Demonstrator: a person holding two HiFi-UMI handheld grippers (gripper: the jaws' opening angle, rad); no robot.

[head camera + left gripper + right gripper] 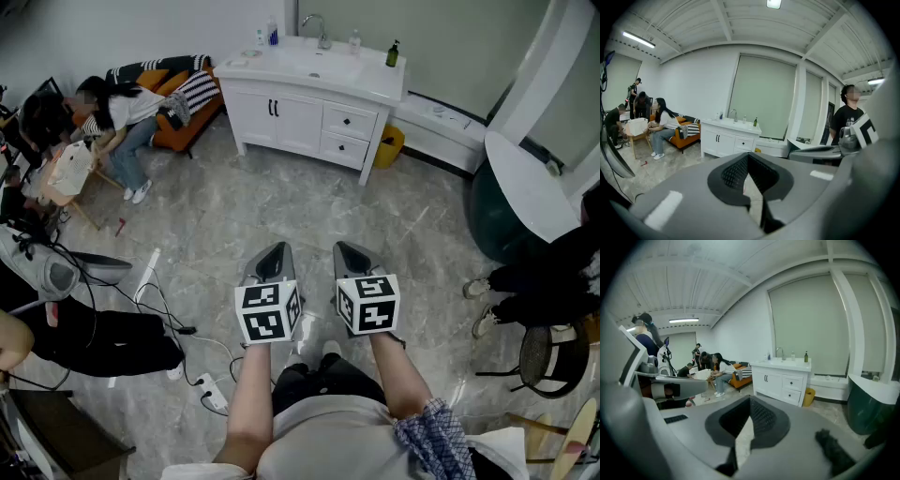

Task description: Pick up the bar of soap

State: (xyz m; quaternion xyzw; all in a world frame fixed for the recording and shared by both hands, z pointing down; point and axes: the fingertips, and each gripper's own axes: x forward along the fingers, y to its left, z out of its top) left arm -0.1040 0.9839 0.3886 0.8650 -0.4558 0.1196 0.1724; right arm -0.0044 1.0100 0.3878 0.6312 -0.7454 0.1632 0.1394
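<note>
Left gripper (273,261) and right gripper (353,256) are held closed, empty; soap (not made out) could be shoved off the far vanity (309,105) by closed jaws.

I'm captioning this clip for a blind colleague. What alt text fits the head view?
The left gripper and right gripper, both shut and empty, are held side by side above a grey marble floor, pointing toward a white vanity with a sink. A person sits on an orange sofa at upper left.
</note>
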